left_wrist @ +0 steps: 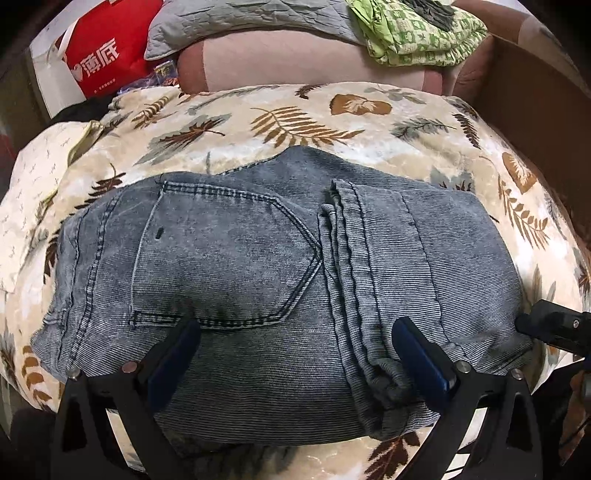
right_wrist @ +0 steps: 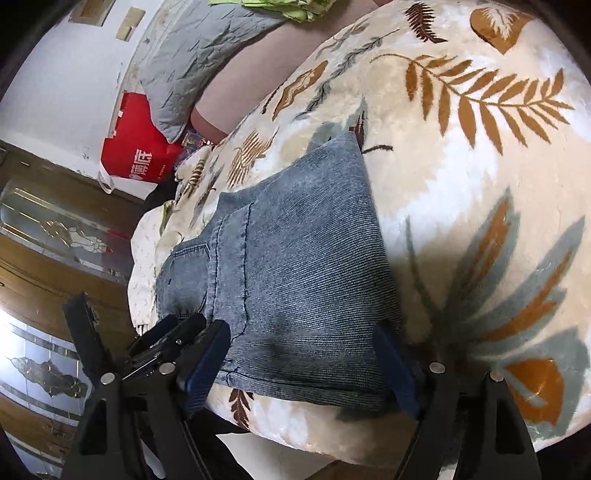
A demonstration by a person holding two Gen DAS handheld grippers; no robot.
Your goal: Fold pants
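Grey-blue denim pants (left_wrist: pixel 258 266) lie folded into a compact block on a cream blanket with a leaf print (left_wrist: pixel 295 118). A back pocket faces up on the left and the leg hems lie stacked at the middle. My left gripper (left_wrist: pixel 295 354) is open, its blue pads astride the near edge of the pants. My right gripper (right_wrist: pixel 303 362) is open too, its pads astride the right end of the pants (right_wrist: pixel 295 266). The right gripper also shows at the right edge of the left wrist view (left_wrist: pixel 554 325).
A pink sofa back (left_wrist: pixel 314 62) with a grey quilt (left_wrist: pixel 240 26) and green cloth (left_wrist: pixel 417 33) stands behind. A red and white bag (left_wrist: pixel 99 55) is at the far left. A brown cardboard box (left_wrist: pixel 535 103) stands at the right. Wooden floor (right_wrist: pixel 44 266) lies beside the blanket.
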